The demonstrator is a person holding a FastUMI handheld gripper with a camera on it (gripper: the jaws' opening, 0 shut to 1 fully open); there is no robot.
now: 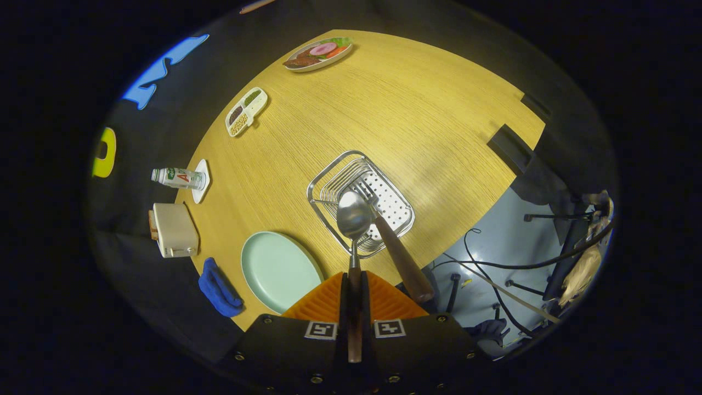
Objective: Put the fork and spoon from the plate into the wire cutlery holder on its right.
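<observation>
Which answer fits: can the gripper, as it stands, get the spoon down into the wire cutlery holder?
Probably yes. The gripper is shut on the spoon, whose bowl hangs over the wire cutlery holder. The fork already leans inside, but open space remains beside it.

One spoon [354, 218] counted, gripped between gripper [355, 285] fingers; one fork [384, 230] in one wire holder [359, 203]. One empty plate [279, 270], one food plate [318, 54], one divided tray [246, 111], one bottle [178, 178], one toaster [174, 230], one blue cloth [219, 289] counted along tabletop [411, 109] edges.
</observation>
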